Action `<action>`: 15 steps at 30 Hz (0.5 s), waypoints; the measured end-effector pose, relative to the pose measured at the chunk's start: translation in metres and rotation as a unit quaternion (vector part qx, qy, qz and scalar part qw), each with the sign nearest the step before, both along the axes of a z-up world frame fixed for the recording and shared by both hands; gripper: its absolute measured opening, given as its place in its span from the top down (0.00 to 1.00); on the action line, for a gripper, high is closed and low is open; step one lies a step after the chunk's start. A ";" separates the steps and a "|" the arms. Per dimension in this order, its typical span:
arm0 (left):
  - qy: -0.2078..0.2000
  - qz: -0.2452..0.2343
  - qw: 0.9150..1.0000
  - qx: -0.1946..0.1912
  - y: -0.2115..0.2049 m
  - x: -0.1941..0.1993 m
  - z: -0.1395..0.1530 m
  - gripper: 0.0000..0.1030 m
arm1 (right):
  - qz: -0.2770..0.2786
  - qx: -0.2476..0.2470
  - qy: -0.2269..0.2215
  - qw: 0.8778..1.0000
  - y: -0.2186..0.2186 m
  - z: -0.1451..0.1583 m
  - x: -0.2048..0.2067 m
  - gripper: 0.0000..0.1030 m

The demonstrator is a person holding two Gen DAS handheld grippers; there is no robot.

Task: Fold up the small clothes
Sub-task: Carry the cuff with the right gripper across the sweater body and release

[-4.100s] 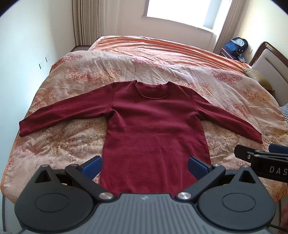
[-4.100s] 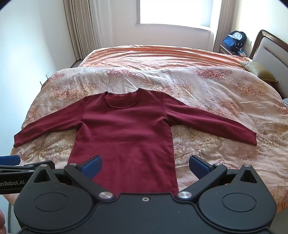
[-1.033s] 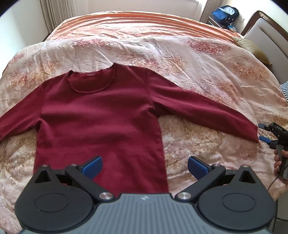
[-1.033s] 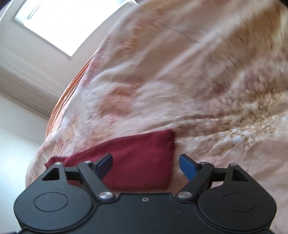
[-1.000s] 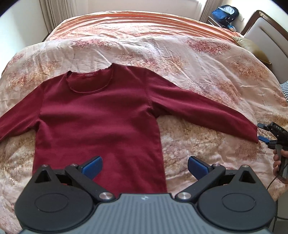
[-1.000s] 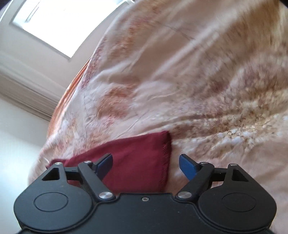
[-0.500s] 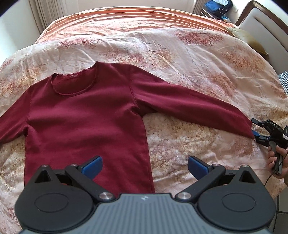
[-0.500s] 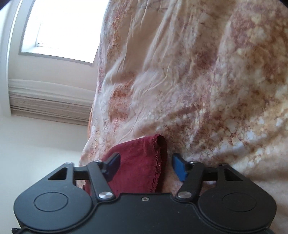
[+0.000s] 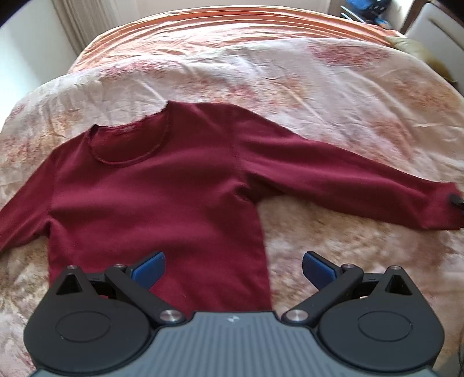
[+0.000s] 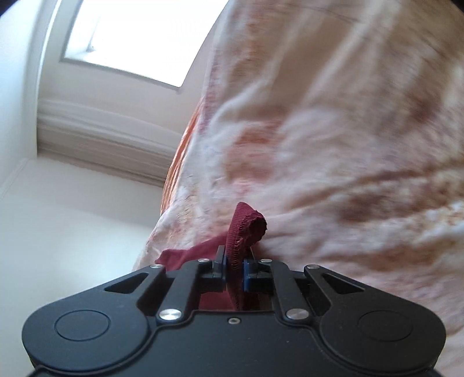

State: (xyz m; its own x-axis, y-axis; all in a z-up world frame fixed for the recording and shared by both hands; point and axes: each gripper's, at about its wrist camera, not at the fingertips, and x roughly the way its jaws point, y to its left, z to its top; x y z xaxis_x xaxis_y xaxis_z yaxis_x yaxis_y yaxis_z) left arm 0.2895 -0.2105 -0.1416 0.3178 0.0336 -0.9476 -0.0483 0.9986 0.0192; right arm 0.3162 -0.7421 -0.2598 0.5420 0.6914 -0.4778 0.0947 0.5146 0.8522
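— Floral cotton, is that what fills both frames?

— Yes, a crumpled quilt [image 9: 290,75] in cream and rust covers the bed; an orange sheet [image 9: 232,20] shows along the top of the left wrist view.

— And the garment?

— A dark red sweater [image 9: 156,197] lies flat on the quilt, centre-left of the left wrist view, neckline toward the upper left. One sleeve [image 9: 348,179] stretches to the right edge of that frame; the other runs off the left edge.

— What does the left gripper [image 9: 232,268] do?

— It hangs above the sweater's lower hem at the bottom of its frame, blue pads [image 9: 148,268] spread wide, nothing between them.

— The right gripper [image 10: 234,268]?

— Its jaws have just been closing and now pinch the sleeve cuff [image 10: 246,229], bottom centre of the right wrist view. The cuff bunches up above the pads. A bright window [image 10: 130,37] sits at that frame's upper left.
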 end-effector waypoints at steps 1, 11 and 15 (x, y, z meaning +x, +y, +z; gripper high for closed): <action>-0.003 0.003 1.000 0.000 0.003 0.002 0.001 0.00 | 0.009 -0.004 -0.006 1.000 0.008 0.008 0.000 0.89; -0.029 0.022 0.999 -0.027 0.051 -0.004 0.017 0.00 | 0.062 -0.009 -0.055 0.997 0.100 0.078 0.010 0.89; -0.036 0.030 0.998 -0.043 0.084 -0.012 0.016 0.00 | 0.089 -0.029 -0.058 0.994 0.149 0.096 0.010 0.89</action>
State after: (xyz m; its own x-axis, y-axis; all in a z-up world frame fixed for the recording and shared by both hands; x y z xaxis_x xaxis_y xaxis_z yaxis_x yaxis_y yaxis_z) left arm 0.2772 -0.1266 -0.1256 0.3849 -0.0258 -0.9226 -0.1068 0.9917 -0.0723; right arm 0.3266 -0.5933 -0.1635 0.4677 0.7543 -0.4608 -0.0996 0.5629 0.8205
